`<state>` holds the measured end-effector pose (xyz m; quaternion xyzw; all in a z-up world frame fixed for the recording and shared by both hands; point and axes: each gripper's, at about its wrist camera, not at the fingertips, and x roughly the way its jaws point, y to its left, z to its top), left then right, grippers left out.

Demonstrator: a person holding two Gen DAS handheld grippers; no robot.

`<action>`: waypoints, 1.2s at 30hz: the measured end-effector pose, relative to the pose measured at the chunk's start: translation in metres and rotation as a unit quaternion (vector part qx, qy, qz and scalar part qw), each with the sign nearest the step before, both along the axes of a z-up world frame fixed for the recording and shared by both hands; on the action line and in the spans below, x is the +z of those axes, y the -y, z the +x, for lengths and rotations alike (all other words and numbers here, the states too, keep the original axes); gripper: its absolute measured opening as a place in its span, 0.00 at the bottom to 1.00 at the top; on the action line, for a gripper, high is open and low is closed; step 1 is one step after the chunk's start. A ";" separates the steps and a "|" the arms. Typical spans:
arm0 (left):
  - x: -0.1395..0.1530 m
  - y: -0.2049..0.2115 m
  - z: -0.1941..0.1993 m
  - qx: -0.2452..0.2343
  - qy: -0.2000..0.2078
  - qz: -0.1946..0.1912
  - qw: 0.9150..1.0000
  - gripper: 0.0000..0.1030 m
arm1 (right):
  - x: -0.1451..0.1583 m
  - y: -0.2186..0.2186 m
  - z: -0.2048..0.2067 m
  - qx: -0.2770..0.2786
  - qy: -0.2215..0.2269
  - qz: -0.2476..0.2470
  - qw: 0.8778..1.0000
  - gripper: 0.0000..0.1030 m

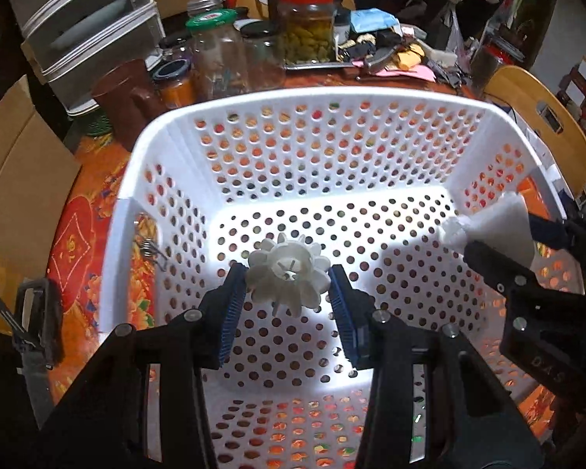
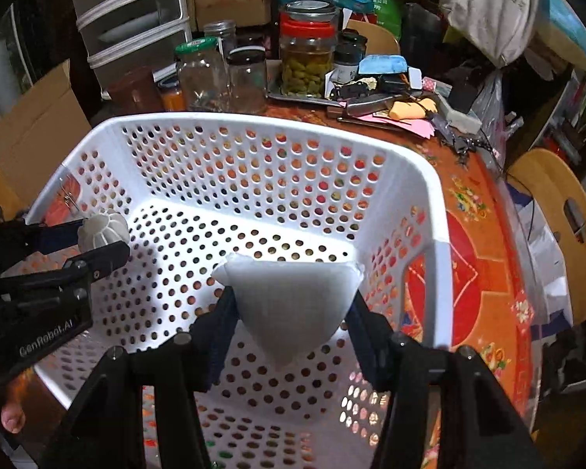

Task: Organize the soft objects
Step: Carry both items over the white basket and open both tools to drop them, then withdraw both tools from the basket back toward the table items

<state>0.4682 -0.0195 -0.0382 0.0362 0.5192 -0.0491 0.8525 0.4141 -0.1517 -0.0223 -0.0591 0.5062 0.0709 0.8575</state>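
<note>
Left hand-held gripper (image 1: 289,289) clamped on a white ribbed toy (image 1: 289,275); right hand-held gripper (image 2: 289,312) clamped on a white pouch (image 2: 289,305).
Both hang above the white basket (image 1: 324,95) on the table (image 2: 484,211), toy left, pouch right.

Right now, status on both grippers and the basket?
Left gripper shut on ribbed white ball. Right gripper shut on white pouch. Both over white basket; floor bare, nothing blocking.

Pickle jar (image 1: 306,27), empty jars (image 2: 203,74), drawer unit (image 1: 86,19), cardboard box (image 1: 15,179) behind.
</note>
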 end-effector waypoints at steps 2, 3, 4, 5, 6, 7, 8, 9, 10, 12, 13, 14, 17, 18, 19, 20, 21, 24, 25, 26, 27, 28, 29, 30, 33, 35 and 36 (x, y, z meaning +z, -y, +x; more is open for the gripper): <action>-0.003 0.002 0.001 -0.001 -0.004 -0.002 1.000 0.39 | 0.000 -0.003 0.002 0.002 -0.003 0.000 1.000 0.54; -0.005 0.003 0.001 -0.001 -0.006 -0.001 1.000 0.39 | 0.000 -0.004 0.003 0.003 -0.002 -0.002 1.000 0.54; -0.005 0.003 0.000 0.000 -0.007 0.000 1.000 0.39 | 0.000 -0.007 0.004 0.005 -0.003 -0.006 1.000 0.54; -0.006 0.004 0.000 -0.001 -0.004 0.001 1.000 0.40 | -0.001 -0.010 0.005 0.008 -0.004 -0.010 1.000 0.54; -0.005 0.004 -0.001 -0.002 -0.002 0.002 1.000 0.39 | -0.003 -0.012 0.005 0.011 -0.006 -0.015 1.000 0.54; -0.006 0.004 -0.001 -0.002 -0.003 0.002 1.000 0.40 | -0.003 -0.014 0.005 0.013 -0.007 -0.018 1.000 0.55; -0.006 0.005 -0.001 -0.001 -0.006 0.001 1.000 0.40 | -0.005 -0.016 0.005 0.015 -0.008 -0.019 1.000 0.56; -0.006 0.005 -0.001 -0.001 -0.005 0.001 1.000 0.40 | -0.006 -0.017 0.005 0.018 -0.011 -0.019 1.000 0.56; -0.006 0.006 -0.002 -0.001 -0.004 0.003 1.000 0.40 | -0.008 -0.019 0.005 0.020 -0.014 -0.020 1.000 0.58; -0.006 0.006 -0.003 0.001 -0.002 0.011 1.000 0.43 | -0.010 -0.022 0.004 0.026 -0.018 -0.022 0.999 0.62; -0.006 0.006 -0.003 0.003 -0.002 0.016 1.000 0.47 | -0.011 -0.023 0.004 0.026 -0.020 -0.027 0.999 0.64; -0.005 0.005 -0.003 0.005 0.000 0.021 1.000 0.50 | -0.012 -0.024 0.003 0.026 -0.020 -0.028 0.999 0.65; 0.000 -0.003 -0.008 0.014 0.008 0.023 1.000 0.54 | -0.008 -0.024 0.000 0.029 -0.016 -0.021 0.999 0.75; 0.005 -0.007 -0.010 0.017 0.012 0.024 0.999 0.55 | -0.004 -0.023 -0.001 0.024 -0.010 -0.026 0.999 0.81; 0.009 -0.011 -0.011 0.020 0.016 0.022 0.999 0.58 | -0.001 -0.022 -0.002 0.021 -0.005 -0.025 0.999 0.93; 0.014 -0.015 -0.014 0.022 0.021 0.016 0.999 0.65 | 0.003 -0.020 -0.003 0.022 -0.002 -0.018 1.000 1.00; 0.021 -0.019 -0.016 0.025 0.027 0.009 0.999 0.70 | 0.007 -0.017 -0.005 0.023 0.001 -0.006 1.000 1.00; 0.039 -0.024 -0.026 0.029 0.049 0.007 0.998 0.84 | 0.018 -0.012 -0.010 0.020 0.007 0.004 1.000 1.00; 0.045 -0.025 -0.030 0.024 0.054 0.000 0.998 0.84 | 0.021 -0.012 -0.013 0.021 0.009 0.003 1.000 1.00; 0.050 -0.025 -0.034 0.022 0.058 -0.002 0.998 0.84 | 0.024 -0.011 -0.016 0.022 0.010 0.004 1.000 1.00; 0.057 -0.025 -0.041 0.019 0.066 0.001 0.998 0.84 | 0.030 -0.010 -0.021 0.022 0.014 0.007 1.000 1.00; 0.064 -0.024 -0.047 0.016 0.073 0.005 0.997 0.84 | 0.036 -0.007 -0.026 0.023 0.021 0.013 0.999 1.00; 0.073 -0.024 -0.059 0.010 0.085 0.007 0.996 0.84 | 0.041 -0.005 -0.032 0.026 0.027 0.019 0.999 1.00; 0.080 -0.024 -0.067 0.007 0.093 0.009 0.996 0.85 | 0.048 -0.002 -0.040 0.029 0.035 0.026 0.999 1.00; 0.098 -0.027 -0.100 0.003 0.121 0.010 0.993 0.92 | 0.068 0.009 -0.069 0.035 0.068 0.048 0.996 1.00; 0.106 -0.031 -0.123 0.008 0.138 0.016 0.990 0.99 | 0.077 0.014 -0.086 0.041 0.093 0.052 0.993 1.00; 0.109 -0.033 -0.136 0.008 0.143 0.018 0.989 0.99 | 0.080 0.018 -0.096 0.043 0.097 0.059 0.993 1.00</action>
